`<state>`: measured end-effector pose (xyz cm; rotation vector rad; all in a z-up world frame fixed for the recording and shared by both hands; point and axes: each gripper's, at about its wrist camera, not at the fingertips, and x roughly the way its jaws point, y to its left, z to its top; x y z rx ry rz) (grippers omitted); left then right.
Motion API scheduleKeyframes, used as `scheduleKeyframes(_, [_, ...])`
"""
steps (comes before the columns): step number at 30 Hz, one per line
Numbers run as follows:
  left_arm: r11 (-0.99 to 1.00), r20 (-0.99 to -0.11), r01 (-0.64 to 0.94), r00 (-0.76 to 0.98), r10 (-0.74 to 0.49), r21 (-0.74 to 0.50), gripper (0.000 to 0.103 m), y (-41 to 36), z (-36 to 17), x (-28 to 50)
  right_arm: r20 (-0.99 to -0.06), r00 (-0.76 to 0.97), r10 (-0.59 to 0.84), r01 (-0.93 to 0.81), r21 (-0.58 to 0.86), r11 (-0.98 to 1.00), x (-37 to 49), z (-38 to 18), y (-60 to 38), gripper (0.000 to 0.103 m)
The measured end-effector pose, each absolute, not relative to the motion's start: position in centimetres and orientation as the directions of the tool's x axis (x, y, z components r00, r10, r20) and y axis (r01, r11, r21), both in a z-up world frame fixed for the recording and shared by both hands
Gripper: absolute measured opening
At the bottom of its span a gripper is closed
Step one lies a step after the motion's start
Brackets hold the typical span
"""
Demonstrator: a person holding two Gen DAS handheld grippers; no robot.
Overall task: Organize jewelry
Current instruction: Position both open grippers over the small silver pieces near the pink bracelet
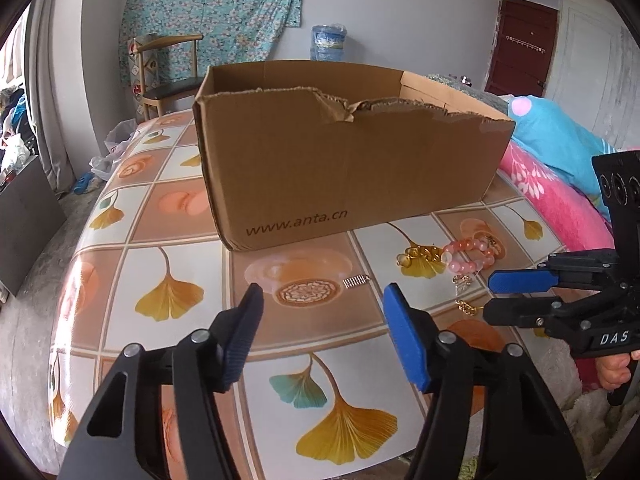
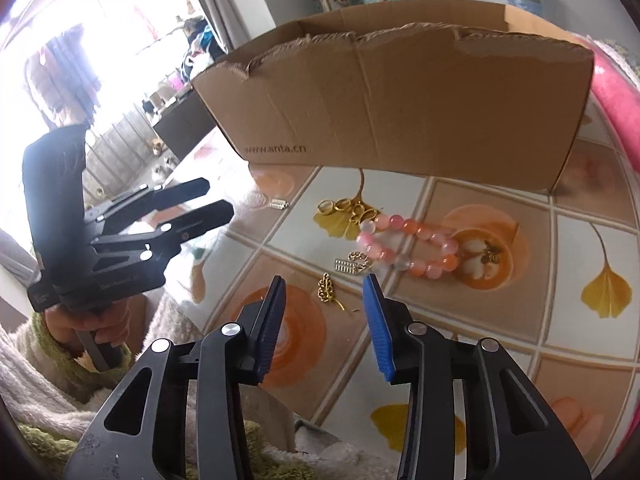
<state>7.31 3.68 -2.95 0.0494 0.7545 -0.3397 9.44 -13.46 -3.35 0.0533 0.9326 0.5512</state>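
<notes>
A cardboard box [image 1: 348, 152] printed with a web address is seen standing on a counter [image 1: 168, 264] covered with a cloth patterned in ginkgo leaves and peach-coloured squares. The box is open at the top and its near rim is torn.

The jewelry is laid out on the counter in front of the box, toward its right end. A pink bead bracelet [image 2: 404, 246] is seen lying flat, with gold rings [image 2: 348, 208] just beside it on the side nearer the box. A small gold butterfly charm [image 2: 491, 251] is seen at the bracelet's far end. A small silver comb-shaped piece [image 2: 345, 267] with a gold chain loop lies against the bracelet's near edge, and a gold leaf brooch [image 2: 327, 290] lies just in front of that. A second small silver piece [image 1: 355, 281] lies apart from the rest, further left.

The left gripper [image 1: 320, 300] is held above the counter, its fingers apart, with nothing between them; the lone silver piece is seen beyond the tips. The right gripper [image 2: 325, 292] is held just over the leaf brooch, its fingers partly apart and not pressed on anything. A hand [image 2: 96, 320] in a fuzzy sleeve is seen on the left gripper's handle.
</notes>
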Motion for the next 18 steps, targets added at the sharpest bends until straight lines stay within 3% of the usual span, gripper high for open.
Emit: scheduleKeyframes(18, [0.938, -0.687, 0.329, 0.658, -0.308, -0.106, 0.056, 3.9, -3.7, 8.3, -0.749, 0.444, 0.492, -0.339, 0.368, 0.866, 11.7, -4.2, -15.6, 0.033])
